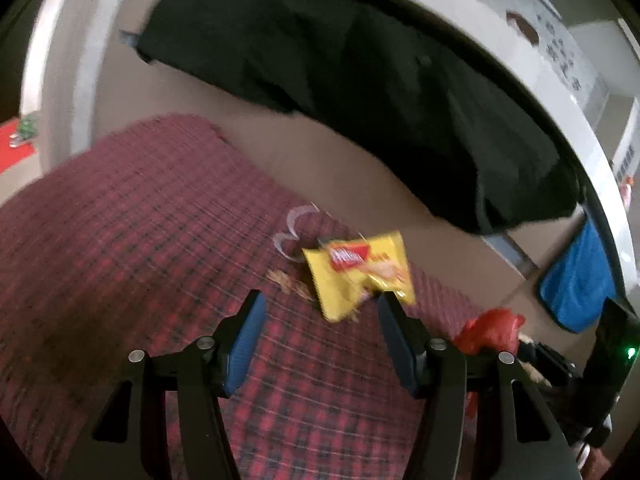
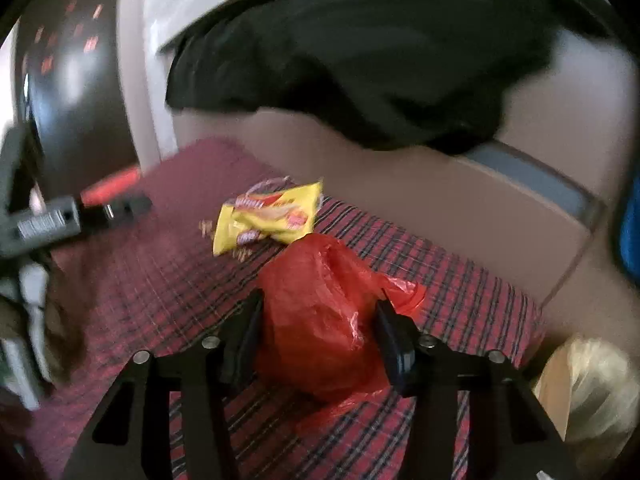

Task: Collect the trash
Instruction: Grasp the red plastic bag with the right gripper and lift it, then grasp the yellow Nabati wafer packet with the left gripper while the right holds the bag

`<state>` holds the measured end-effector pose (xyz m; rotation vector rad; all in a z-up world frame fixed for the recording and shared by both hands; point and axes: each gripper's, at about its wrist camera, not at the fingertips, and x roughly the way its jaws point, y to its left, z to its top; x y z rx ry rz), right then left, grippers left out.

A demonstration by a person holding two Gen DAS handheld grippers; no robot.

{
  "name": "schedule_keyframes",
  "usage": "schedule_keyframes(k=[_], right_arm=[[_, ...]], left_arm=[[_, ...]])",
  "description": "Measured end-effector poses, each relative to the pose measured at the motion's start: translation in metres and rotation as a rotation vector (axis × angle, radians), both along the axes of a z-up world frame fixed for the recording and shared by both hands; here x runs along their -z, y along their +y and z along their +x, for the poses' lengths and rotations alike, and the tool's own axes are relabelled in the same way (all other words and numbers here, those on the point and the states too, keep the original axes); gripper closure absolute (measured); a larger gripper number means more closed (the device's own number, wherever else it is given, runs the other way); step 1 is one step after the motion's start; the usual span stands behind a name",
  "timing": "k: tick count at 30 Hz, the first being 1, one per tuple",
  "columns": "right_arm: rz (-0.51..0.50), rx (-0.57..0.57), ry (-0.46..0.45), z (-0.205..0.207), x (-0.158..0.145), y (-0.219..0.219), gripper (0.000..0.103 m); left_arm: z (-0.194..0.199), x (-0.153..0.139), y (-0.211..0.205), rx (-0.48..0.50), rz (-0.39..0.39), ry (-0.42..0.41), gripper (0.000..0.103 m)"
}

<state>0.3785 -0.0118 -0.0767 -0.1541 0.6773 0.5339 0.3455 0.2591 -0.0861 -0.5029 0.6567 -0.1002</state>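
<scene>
Tongs: left (image 1: 320, 300) gaping short of the wrapper (image 1: 356, 276), right (image 2: 318, 308) unclenched astride the bag (image 2: 320, 320) — squeeze only once squarely centred.

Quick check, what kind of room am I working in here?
Probably a bedroom or living room at home: a red plaid blanket covers a bed or mat, dark clothes hang above, and a snack wrapper lies on it.

Print on the yellow snack wrapper (image 1: 358, 276) motion-blurred, blue cloth (image 1: 576, 284) partly behind the frame edge
</scene>
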Motion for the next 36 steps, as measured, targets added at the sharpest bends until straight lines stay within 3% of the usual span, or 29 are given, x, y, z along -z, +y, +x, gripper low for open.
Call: schedule_keyframes(k=[3, 6, 12, 15, 18, 23, 28, 31, 36], right_arm=[[0.087, 0.019, 0.049, 0.002, -0.001, -0.018, 0.056], [0.152, 0.027, 0.071, -0.001, 0.000, -0.034, 0.056], [0.184, 0.024, 0.058, -0.011, 0.003, -0.047, 0.056], [0.203, 0.042, 0.047, -0.012, 0.005, -0.056, 0.056], [0.227, 0.056, 0.052, -0.014, 0.006, -0.065, 0.056], [0.233, 0.056, 0.060, -0.015, 0.008, -0.065, 0.056], [0.230, 0.059, 0.067, -0.014, 0.010, -0.062, 0.056], [0.232, 0.061, 0.073, -0.014, 0.010, -0.062, 0.056], [0.233, 0.060, 0.087, -0.016, 0.012, -0.065, 0.056]], left_arm=[[0.023, 0.003, -0.011, 0.060, -0.011, 0.068, 0.044], [0.046, 0.002, -0.014, 0.045, -0.008, 0.093, 0.044], [0.092, 0.012, -0.007, 0.016, -0.071, 0.152, 0.044], [0.101, 0.021, 0.001, -0.027, -0.125, 0.178, 0.045], [0.104, 0.029, -0.002, -0.005, -0.176, 0.192, 0.045], [0.095, 0.021, -0.025, 0.085, -0.199, 0.143, 0.047], [0.091, 0.003, -0.061, 0.205, -0.140, 0.093, 0.049], [0.097, 0.003, -0.076, 0.237, -0.107, 0.107, 0.063], [0.115, 0.021, -0.095, 0.215, -0.080, 0.176, 0.095]])
